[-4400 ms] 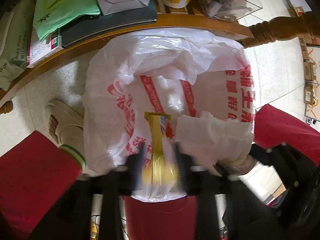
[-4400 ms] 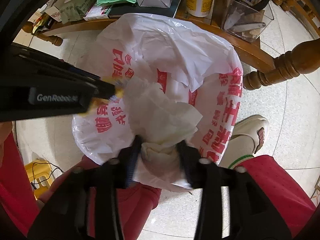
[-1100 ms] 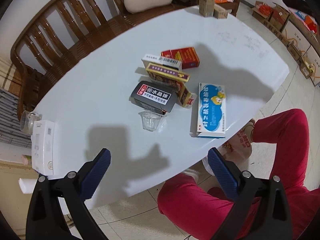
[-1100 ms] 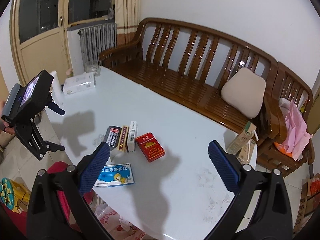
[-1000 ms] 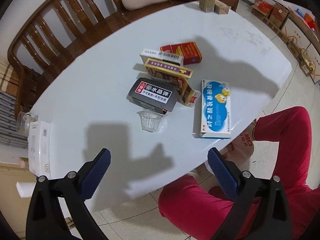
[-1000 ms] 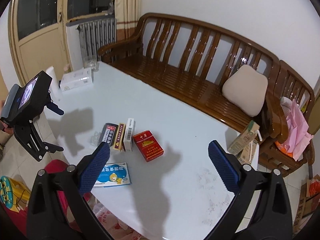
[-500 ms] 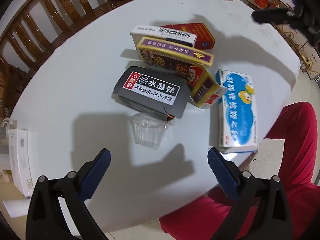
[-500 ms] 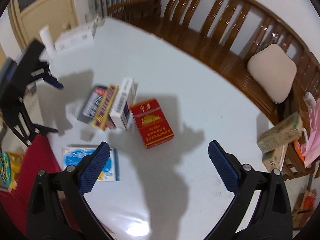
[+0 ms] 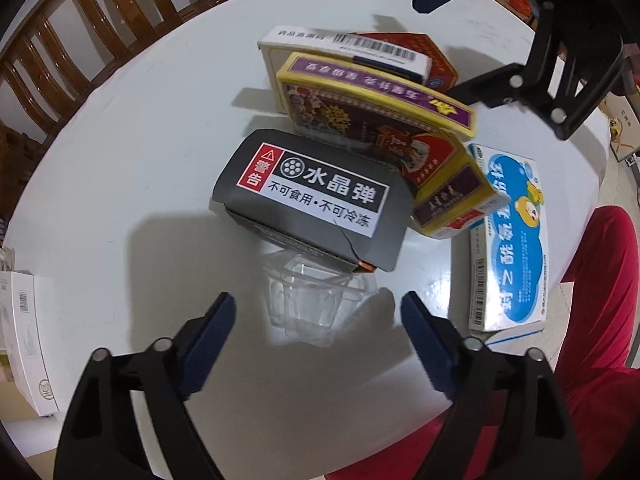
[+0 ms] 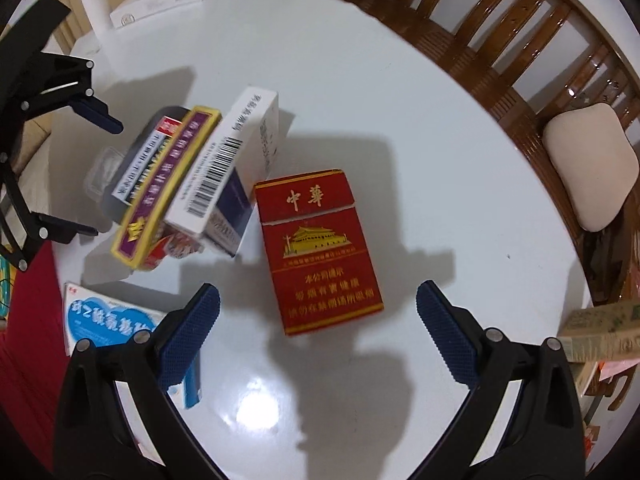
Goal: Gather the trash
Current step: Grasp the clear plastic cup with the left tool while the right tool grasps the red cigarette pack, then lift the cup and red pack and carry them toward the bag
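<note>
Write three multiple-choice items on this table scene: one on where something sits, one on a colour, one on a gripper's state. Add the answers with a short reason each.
1. Where is the clear plastic cup?
A. On top of the red box
B. On the table just in front of the black box, between the left gripper's fingers
C. On the wooden bench

2. What colour is the box lying flat below the right gripper?
A. Red
B. Green
C. Black

3. How does the right gripper stand?
A. Shut on the red box
B. Shut on nothing
C. Open, holding nothing

Answers:
1 B: the left wrist view shows the cup against the black box, in the gap between the closing fingers, which do not yet touch it.
2 A: the red box has gold print.
3 C: both fingers stand wide apart above the table.
</note>
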`<move>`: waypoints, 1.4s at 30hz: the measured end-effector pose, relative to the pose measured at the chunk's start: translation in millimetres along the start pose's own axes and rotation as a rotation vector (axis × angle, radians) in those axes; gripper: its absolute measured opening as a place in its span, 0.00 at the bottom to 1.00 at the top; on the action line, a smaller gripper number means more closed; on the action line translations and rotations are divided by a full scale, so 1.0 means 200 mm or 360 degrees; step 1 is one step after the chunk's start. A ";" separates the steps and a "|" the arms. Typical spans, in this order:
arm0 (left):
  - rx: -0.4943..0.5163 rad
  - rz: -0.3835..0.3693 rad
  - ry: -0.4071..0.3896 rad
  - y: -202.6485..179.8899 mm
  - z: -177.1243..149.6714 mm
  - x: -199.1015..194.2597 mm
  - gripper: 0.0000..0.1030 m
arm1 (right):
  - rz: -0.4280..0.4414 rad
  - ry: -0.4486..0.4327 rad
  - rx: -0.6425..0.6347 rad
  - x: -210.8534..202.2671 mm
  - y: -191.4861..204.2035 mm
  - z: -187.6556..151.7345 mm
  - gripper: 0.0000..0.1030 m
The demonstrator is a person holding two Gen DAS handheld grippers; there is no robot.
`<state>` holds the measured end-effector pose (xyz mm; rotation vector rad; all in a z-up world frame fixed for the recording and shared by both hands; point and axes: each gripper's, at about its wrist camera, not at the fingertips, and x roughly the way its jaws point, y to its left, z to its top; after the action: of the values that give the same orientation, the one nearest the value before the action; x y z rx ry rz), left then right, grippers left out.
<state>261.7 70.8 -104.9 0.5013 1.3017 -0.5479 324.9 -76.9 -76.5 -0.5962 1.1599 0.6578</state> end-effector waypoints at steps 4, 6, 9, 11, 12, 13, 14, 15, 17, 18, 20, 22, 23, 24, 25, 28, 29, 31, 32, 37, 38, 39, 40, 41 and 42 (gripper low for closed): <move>-0.0031 -0.0022 0.0007 0.03 0.02 0.03 0.69 | 0.0027 0.0025 0.0025 0.07 -0.02 0.02 0.93; -0.0051 -0.0050 -0.0005 0.04 0.03 0.03 0.63 | 0.0011 0.0040 0.0034 0.09 -0.02 0.02 0.89; -0.0090 -0.0068 -0.0002 0.07 0.03 0.03 0.62 | 0.0033 0.0068 0.0070 0.12 -0.04 0.02 0.80; -0.0108 -0.0088 -0.0014 0.09 0.04 0.04 0.62 | 0.0037 0.0070 0.0109 0.14 -0.06 0.03 0.80; -0.0120 -0.0092 -0.0019 0.10 0.04 0.04 0.62 | 0.0047 0.0066 0.0118 0.15 -0.06 0.03 0.80; -0.0124 -0.0093 -0.0024 0.10 0.04 0.04 0.62 | 0.0047 0.0061 0.0120 0.15 -0.06 0.03 0.80; -0.0125 -0.0094 -0.0030 0.10 0.05 0.04 0.62 | 0.0049 0.0058 0.0124 0.15 -0.06 0.04 0.80; -0.0122 -0.0096 -0.0038 0.09 0.05 0.04 0.62 | 0.0052 0.0057 0.0136 0.15 -0.06 0.03 0.79; -0.0115 -0.0085 -0.0043 0.07 0.05 0.04 0.59 | 0.0060 0.0050 0.0153 0.15 -0.06 0.03 0.77; -0.0104 -0.0071 -0.0046 0.05 0.05 0.03 0.52 | 0.0081 0.0045 0.0178 0.15 -0.07 0.03 0.72; -0.0109 -0.0074 -0.0042 0.02 0.05 0.02 0.43 | 0.0104 0.0040 0.0219 0.15 -0.09 0.02 0.64; -0.0142 -0.0100 -0.0036 0.01 0.05 0.01 0.37 | 0.0098 0.0043 0.0240 0.15 -0.11 0.03 0.62; -0.0168 -0.0110 -0.0035 0.02 0.04 0.01 0.37 | 0.0093 0.0041 0.0247 0.15 -0.11 0.03 0.62; -0.0202 -0.0121 -0.0038 0.02 0.02 0.00 0.37 | 0.0087 0.0038 0.0260 0.15 -0.11 0.03 0.61; -0.0222 -0.0124 -0.0041 0.02 0.02 0.00 0.37 | 0.0078 0.0033 0.0274 0.15 -0.10 0.02 0.61; -0.0300 -0.0098 -0.0053 0.04 -0.01 -0.01 0.37 | 0.0019 0.0016 0.0298 0.13 -0.08 0.00 0.60; -0.0319 -0.0095 -0.0056 0.04 -0.02 -0.01 0.37 | -0.0002 0.0012 0.0305 0.11 -0.06 -0.02 0.60; -0.0361 -0.0086 -0.0073 0.06 -0.05 -0.03 0.37 | -0.0031 0.0003 0.0337 0.09 -0.05 -0.04 0.59; -0.0370 -0.0086 -0.0075 0.07 -0.05 -0.03 0.37 | -0.0044 0.0001 0.0357 0.09 -0.06 -0.06 0.59; -0.0440 -0.0086 -0.0091 0.08 -0.13 -0.07 0.37 | -0.0133 -0.0001 0.0450 0.02 -0.09 -0.15 0.58; -0.0453 -0.0082 -0.0094 0.08 -0.14 -0.08 0.37 | -0.0149 -0.0008 0.0472 0.01 -0.09 -0.17 0.57; -0.0467 -0.0080 -0.0095 0.08 -0.15 -0.09 0.37 | -0.0144 -0.0015 0.0497 -0.01 -0.10 -0.19 0.57; -0.0477 -0.0082 -0.0098 0.08 -0.16 -0.10 0.37 | -0.0140 -0.0032 0.0525 -0.04 -0.10 -0.21 0.57; -0.0488 -0.0082 -0.0103 0.07 -0.17 -0.11 0.37 | -0.0152 -0.0049 0.0541 -0.06 -0.10 -0.23 0.56; -0.0499 -0.0083 -0.0109 0.07 -0.19 -0.13 0.37 | -0.0171 -0.0074 0.0557 -0.10 -0.09 -0.24 0.56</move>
<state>237.5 108.2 -86.7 0.1881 1.3085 -0.3904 302.7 -128.1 -69.1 -0.3408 1.1578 0.3625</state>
